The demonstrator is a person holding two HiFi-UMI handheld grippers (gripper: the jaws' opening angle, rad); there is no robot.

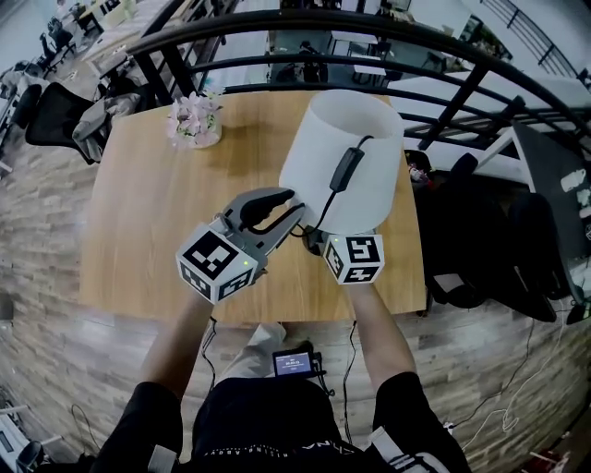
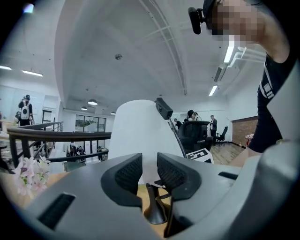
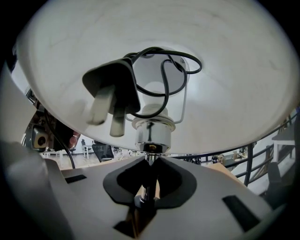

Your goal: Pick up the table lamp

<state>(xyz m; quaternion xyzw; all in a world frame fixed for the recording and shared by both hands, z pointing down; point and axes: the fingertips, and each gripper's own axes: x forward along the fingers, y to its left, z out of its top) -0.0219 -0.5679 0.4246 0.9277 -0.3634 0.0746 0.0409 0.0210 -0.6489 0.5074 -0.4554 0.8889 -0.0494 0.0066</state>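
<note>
The table lamp has a white drum shade with a black cord and inline switch draped over it. My right gripper's marker cube sits just under the shade, and its jaws are hidden there. From below, my right gripper is shut on the lamp's thin metal stem, under the chrome socket. The plug hangs inside the shade. My left gripper is beside the lamp's foot. Its jaws stand a narrow gap apart, with nothing pressed between them. The dark foot shows beyond the gap.
The wooden table carries a pot of pink flowers at its far left. A black curved railing runs behind it. Dark chairs and bags crowd the right side. An office chair stands at the left.
</note>
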